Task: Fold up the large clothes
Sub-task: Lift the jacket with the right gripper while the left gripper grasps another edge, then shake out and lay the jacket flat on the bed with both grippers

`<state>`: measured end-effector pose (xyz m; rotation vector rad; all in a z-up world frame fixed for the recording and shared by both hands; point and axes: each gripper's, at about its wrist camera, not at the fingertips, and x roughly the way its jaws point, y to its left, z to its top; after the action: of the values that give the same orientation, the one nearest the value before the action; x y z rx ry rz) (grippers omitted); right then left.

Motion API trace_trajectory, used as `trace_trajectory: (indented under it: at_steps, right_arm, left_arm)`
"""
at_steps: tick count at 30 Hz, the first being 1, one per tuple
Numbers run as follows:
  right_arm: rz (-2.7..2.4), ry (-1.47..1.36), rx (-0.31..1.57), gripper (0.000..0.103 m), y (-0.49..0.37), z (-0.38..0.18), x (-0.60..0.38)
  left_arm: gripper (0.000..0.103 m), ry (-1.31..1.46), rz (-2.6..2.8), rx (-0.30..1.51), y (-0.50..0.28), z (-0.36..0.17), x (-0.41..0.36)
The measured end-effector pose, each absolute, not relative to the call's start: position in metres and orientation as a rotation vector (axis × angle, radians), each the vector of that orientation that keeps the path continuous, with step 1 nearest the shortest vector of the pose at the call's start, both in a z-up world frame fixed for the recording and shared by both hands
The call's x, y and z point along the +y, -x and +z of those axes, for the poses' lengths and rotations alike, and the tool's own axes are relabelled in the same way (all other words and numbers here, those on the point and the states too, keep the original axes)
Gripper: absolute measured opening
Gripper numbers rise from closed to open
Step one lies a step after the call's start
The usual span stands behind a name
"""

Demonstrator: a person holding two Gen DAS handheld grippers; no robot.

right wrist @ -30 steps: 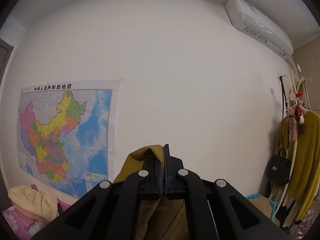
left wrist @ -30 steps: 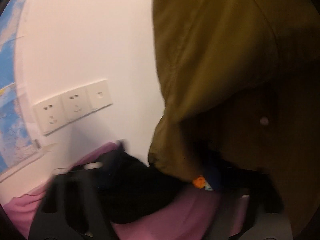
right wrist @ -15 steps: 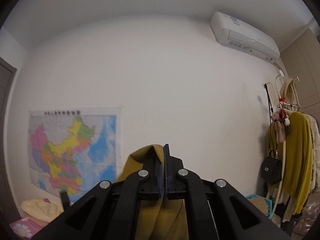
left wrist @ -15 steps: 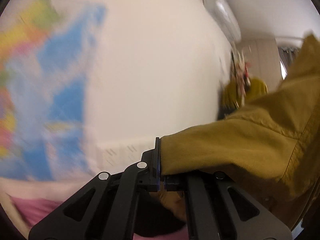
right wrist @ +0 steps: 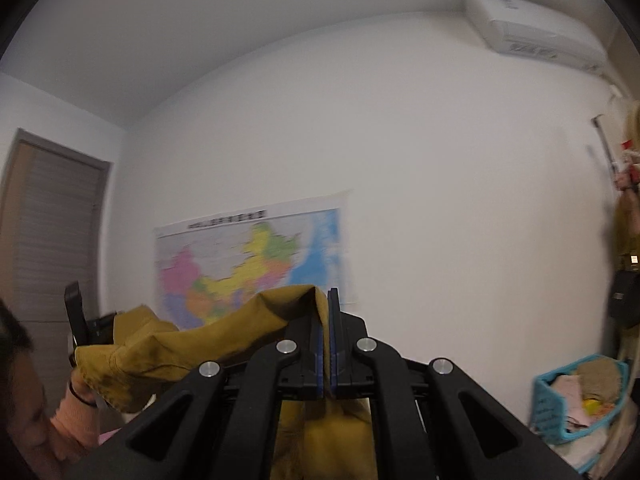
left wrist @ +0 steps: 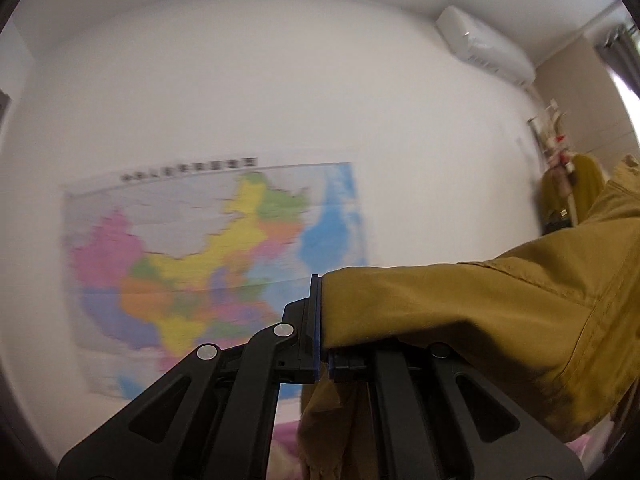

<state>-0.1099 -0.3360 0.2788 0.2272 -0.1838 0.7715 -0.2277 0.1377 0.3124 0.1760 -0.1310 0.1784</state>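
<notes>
Fingers clamped tight on both sides, the left gripper (left wrist: pixel 323 320) and right gripper (right wrist: pixel 328 340) each pinch an edge of the mustard garment (left wrist: pixel 480 312), held aloft before the wall map (right wrist: pixel 256 264): spreading step, and next probably calls for laying it flat.

A home bedroom: wall map (left wrist: pixel 216 256), air conditioner (right wrist: pixel 536 28), laundry basket (right wrist: pixel 576 400).
</notes>
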Motion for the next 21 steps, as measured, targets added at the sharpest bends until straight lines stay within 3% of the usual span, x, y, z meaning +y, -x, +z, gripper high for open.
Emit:
trace_trajectory:
  at_steps: [6,10,15,21]
  right_arm:
    - [0.879,-0.290,-0.084,0.003,0.045,0.273,-0.290]
    - [0.903,-0.294,0.084,0.003,-0.040,0.250,-0.230]
    - [0.891,-0.256,0.411,0.003,-0.171,0.163,-0.118]
    - [0.794,-0.049,0.734,0.003,-0.253,0.036,0.003]
  left_arm:
    - [0.003,-0.236,0.401,-0.038,0.227,0.316,0.152]
    - [0.003,-0.195,0.472,0.120,0.161,0.288,0.189]
    - [0.003,-0.130,0.515,0.452,0.042,0.183,0.242]
    - [0.004,-0.041,0.499,0.819,-0.065,0.035,0.291]
